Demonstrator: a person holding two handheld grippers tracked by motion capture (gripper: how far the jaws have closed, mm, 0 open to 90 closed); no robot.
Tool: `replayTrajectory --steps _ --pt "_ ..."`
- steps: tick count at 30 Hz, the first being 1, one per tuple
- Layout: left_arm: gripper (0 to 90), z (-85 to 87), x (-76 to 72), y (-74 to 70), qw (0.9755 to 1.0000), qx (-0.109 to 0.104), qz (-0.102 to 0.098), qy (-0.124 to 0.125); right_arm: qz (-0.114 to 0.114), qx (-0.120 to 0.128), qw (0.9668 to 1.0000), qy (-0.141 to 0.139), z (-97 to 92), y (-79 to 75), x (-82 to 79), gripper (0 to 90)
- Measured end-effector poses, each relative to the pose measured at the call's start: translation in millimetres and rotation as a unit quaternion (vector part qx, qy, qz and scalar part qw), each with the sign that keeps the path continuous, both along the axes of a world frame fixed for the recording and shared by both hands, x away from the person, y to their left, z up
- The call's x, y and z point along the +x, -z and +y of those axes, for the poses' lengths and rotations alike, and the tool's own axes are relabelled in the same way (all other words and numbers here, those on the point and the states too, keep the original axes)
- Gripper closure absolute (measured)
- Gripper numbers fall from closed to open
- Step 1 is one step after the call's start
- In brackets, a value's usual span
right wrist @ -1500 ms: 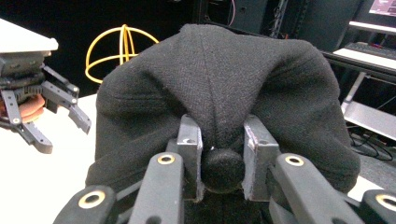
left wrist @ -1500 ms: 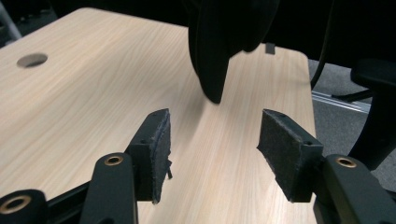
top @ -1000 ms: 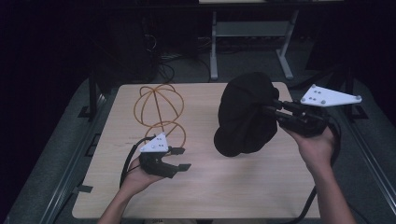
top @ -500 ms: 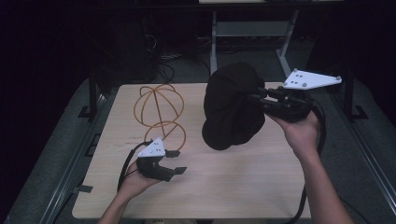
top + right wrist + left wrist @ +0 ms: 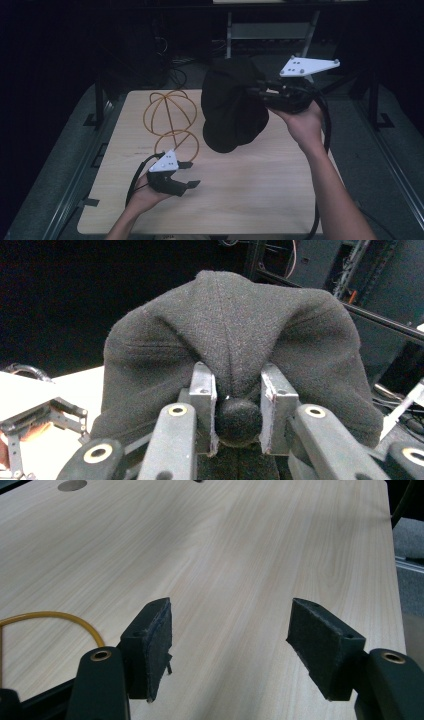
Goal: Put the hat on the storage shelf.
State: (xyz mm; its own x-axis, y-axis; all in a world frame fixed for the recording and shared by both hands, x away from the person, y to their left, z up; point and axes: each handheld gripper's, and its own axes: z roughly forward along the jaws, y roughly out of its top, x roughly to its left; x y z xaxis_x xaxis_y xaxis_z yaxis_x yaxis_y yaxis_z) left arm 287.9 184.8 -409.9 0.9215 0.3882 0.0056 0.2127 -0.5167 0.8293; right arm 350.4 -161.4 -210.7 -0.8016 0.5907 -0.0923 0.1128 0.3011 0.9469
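A black cap (image 5: pixel 232 107) hangs in the air over the back of the wooden table (image 5: pixel 260 190). My right gripper (image 5: pixel 257 92) is shut on the button at its crown (image 5: pixel 236 417), and the fabric drapes over the jaws. A yellow wire head-shaped stand (image 5: pixel 170 112) stands at the back left, just left of the cap. My left gripper (image 5: pixel 190 174) rests low near the stand's base ring. Its jaws have just been opening and stand open with nothing between the pads (image 5: pixel 155 645). A bit of yellow wire (image 5: pixel 75 622) lies to their left.
A metal rack (image 5: pixel 270 30) and cables (image 5: pixel 175 55) sit in the dark behind the table. Grey rails run along both table sides. A round hole (image 5: pixel 71 485) is set into the tabletop in the left gripper view.
My right gripper has carried the cap up and to the left, closer to the wire stand. The left gripper's jaws have spread a little wider while that hand stayed in place.
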Motion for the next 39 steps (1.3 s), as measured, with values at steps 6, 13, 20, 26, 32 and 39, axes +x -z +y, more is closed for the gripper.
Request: replayTrajectory --steps 6,13,20,26,32,39 --pt "33.5 -0.3 -1.5 -0.4 1.0 0.001 -0.005 0.0 -0.005 -0.007 0.9999 -0.015 15.8 -9.2 8.8 71.8" --pt "33.5 -0.7 -2.5 -1.7 0.9999 0.003 -0.009 0.004 -0.003 -0.012 0.9994 -0.033 33.3 -17.8 17.1 71.8" --pt "33.4 -2.4 -4.2 -4.1 0.9999 0.008 -0.009 0.01 -0.005 -0.011 0.9988 -0.048 51.4 -27.4 25.7 71.8" --pt "33.3 -3.7 -5.3 -4.4 0.9998 0.006 -0.013 0.014 -0.006 -0.019 0.9977 -0.064 71.6 -38.8 34.5 71.8" --pt "33.3 -2.4 -5.2 -5.2 0.9998 0.001 -0.018 0.013 0.0 -0.031 0.9965 -0.078 92.8 -46.7 44.7 71.8" --pt "33.3 -2.7 -6.0 -6.7 0.9997 0.0 -0.02 0.014 0.005 -0.043 0.9952 -0.088 114.9 -53.6 57.5 71.8"
